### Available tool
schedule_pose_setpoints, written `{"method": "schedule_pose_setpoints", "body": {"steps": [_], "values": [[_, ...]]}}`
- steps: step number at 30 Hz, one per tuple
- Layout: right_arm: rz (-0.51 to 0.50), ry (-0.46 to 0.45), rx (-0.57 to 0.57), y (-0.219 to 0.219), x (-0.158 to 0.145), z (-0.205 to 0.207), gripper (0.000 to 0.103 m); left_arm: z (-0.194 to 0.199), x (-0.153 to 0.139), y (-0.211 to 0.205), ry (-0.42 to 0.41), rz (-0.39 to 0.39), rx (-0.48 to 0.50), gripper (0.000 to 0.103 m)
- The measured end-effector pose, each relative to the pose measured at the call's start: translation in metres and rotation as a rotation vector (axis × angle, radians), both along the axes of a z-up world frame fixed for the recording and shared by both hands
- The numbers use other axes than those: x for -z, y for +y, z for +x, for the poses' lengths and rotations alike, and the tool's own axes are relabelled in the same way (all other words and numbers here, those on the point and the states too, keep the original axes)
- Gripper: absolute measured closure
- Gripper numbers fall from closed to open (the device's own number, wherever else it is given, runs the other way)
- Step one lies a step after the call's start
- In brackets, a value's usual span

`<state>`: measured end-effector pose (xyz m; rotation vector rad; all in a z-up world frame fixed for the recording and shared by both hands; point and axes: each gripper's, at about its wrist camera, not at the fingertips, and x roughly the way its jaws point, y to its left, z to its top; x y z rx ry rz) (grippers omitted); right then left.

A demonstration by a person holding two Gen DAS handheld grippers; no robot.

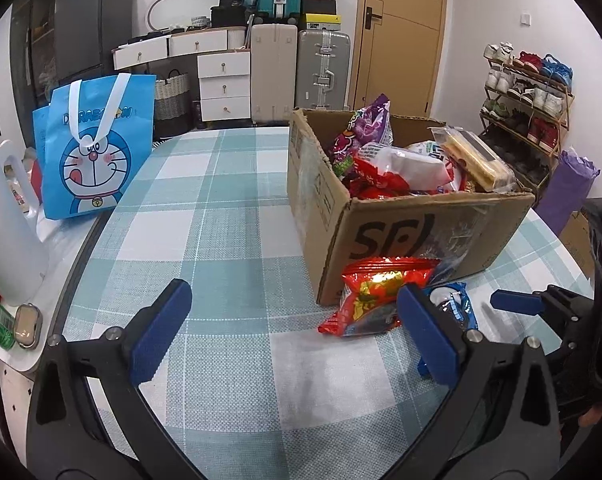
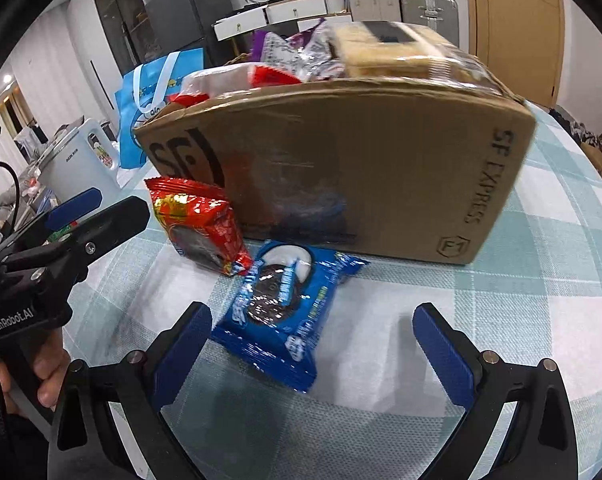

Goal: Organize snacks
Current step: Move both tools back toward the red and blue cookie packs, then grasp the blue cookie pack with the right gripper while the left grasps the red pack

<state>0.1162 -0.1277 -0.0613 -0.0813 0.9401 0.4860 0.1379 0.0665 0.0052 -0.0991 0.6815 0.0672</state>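
Blue-padded and spread wide, the right gripper hovers low over the checked tablecloth with nothing between its jaws; the blue cookie packet lies flat just ahead, nearer the left finger. A red snack packet leans against the front of the cardboard box, its lower corner touching or just overlapping the blue one.

If the jaws close from here, they may catch only the packet's crinkled edge, so the slick film could slip, or the red packet could be dragged along. The box is already heaped, and the wafer pack on top looks ready to slide off if nudged.

From the left wrist, the left gripper is also spread and empty. Only that view shows the box's interior and the Doraemon bag; only the right wrist shows the blue packet whole.
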Motion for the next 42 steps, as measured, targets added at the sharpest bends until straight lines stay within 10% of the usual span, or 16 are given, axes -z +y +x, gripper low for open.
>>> {"method": "schedule_pose_setpoints", "body": {"steps": [23,33,42], "values": [[-0.077,-0.008,0.05,0.007,0.006,0.017,0.001,0.002,0.007,-0.005,0.029,0.009,0.017,0.0],[-0.028,-0.025,0.011,0.006,0.003,0.013,0.058,0.005,0.016,-0.014,0.064,0.023,0.038,0.0],[0.061,-0.042,0.056,-0.023,-0.003,0.006,0.059,0.007,0.022,-0.023,0.08,0.018,0.057,0.001]]}}
